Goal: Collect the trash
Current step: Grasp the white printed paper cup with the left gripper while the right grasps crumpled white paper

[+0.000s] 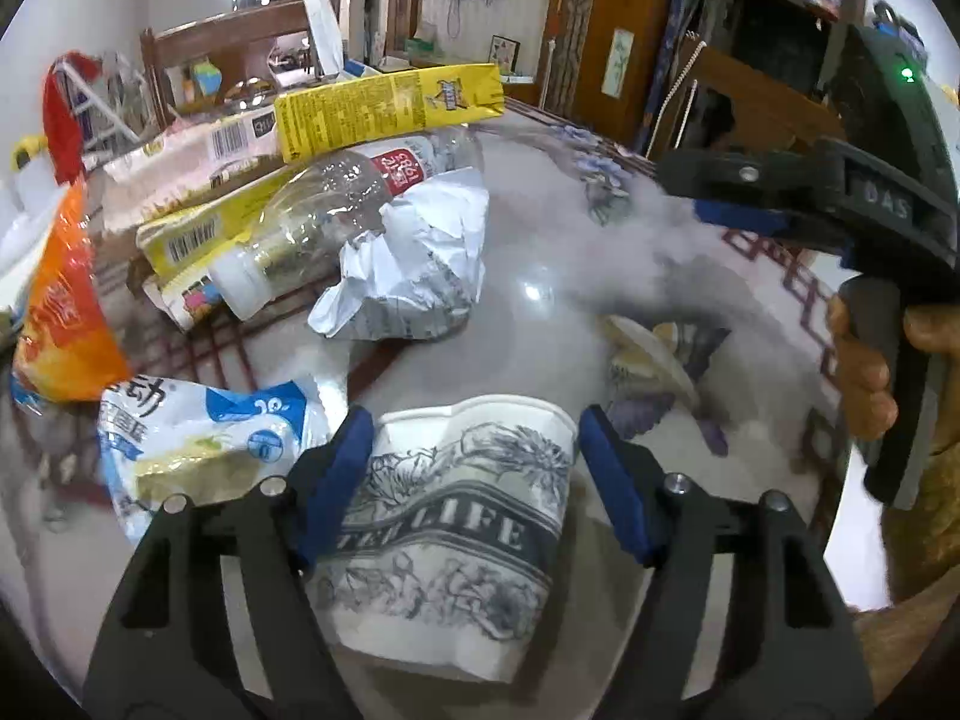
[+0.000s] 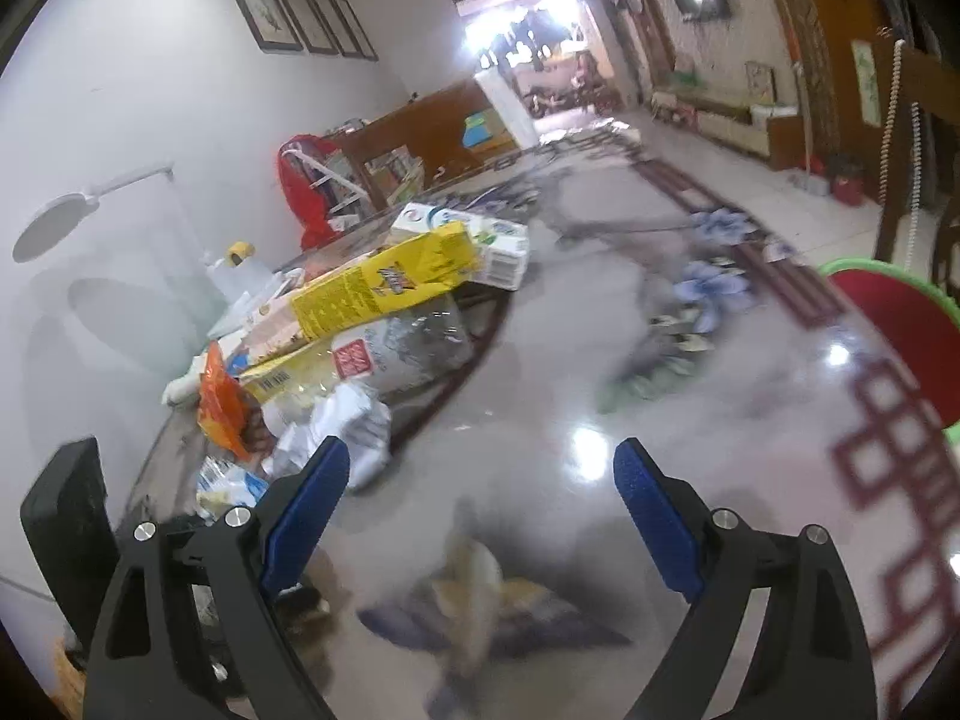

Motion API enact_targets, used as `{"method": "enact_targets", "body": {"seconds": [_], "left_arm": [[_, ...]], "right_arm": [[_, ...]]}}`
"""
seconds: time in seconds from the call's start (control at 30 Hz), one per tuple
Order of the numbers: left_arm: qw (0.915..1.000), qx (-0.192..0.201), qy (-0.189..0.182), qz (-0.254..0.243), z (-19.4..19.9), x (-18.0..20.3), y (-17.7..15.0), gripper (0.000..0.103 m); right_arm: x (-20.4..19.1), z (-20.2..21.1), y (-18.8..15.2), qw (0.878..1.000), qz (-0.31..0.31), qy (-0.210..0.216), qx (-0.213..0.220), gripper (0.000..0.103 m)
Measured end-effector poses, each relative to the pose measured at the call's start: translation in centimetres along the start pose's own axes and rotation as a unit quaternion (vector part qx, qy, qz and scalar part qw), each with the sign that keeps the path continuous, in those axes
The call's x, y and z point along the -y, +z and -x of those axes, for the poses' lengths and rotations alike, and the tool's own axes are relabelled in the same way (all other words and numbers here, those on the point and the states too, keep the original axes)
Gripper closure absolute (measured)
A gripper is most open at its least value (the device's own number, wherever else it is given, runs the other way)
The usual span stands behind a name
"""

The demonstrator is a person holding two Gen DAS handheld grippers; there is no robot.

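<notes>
My left gripper [image 1: 474,450] is shut on a printed paper cup [image 1: 456,534], its blue pads pressing both sides, above the glossy table [image 1: 540,312]. A heap of trash lies beyond it: crumpled white paper [image 1: 414,264], a clear plastic bottle [image 1: 336,210], yellow cartons [image 1: 384,108], an orange wrapper [image 1: 60,312] and a blue-white packet [image 1: 204,444]. My right gripper [image 2: 480,480] is open and empty over the bare table; it also shows at the right in the left wrist view [image 1: 798,204]. The same heap [image 2: 336,348] lies to its left.
A red bin with a green rim [image 2: 900,324] stands at the table's right edge. A white carton [image 2: 480,240] lies behind the heap. A wall, a white lamp [image 2: 66,216] and red cloth [image 2: 306,192] are beyond the table's left side.
</notes>
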State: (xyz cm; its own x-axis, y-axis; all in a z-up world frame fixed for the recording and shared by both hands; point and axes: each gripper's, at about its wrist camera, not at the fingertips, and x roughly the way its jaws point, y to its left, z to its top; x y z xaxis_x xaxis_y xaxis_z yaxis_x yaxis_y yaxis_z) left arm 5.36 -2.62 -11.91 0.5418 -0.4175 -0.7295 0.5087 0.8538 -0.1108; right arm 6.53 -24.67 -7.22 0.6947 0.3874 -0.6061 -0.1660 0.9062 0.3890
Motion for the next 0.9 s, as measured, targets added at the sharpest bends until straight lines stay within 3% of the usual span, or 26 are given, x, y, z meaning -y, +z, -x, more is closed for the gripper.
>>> {"method": "enact_targets", "body": {"seconds": [0.27,0.43,0.57,0.8,0.9], "left_arm": [[0.9956,0.046,-0.029,0.076,2.3,-2.7,-0.5,0.039],[0.9827,0.08,-0.044,0.161,2.9,-5.4,-0.7,0.038],[0.9682,0.112,-0.045,0.219,3.7,-7.0,0.5,0.038],[0.9352,0.228,0.019,0.271,6.4,-8.7,2.0,0.037],[0.9297,0.263,0.073,0.247,6.7,-8.0,2.1,0.037]], "right_arm": [[-3.0,-2.8,1.0,0.999,0.032,0.025,-0.028,0.016],[-4.4,-3.7,2.1,0.995,0.072,0.016,-0.069,0.016],[-5.1,-4.7,3.4,0.992,0.111,0.005,-0.061,0.016],[-5.3,-8.1,3.6,0.992,0.074,0.068,-0.072,0.016],[-6.1,-8.4,3.0,0.99,0.085,0.072,-0.085,0.016]]}}
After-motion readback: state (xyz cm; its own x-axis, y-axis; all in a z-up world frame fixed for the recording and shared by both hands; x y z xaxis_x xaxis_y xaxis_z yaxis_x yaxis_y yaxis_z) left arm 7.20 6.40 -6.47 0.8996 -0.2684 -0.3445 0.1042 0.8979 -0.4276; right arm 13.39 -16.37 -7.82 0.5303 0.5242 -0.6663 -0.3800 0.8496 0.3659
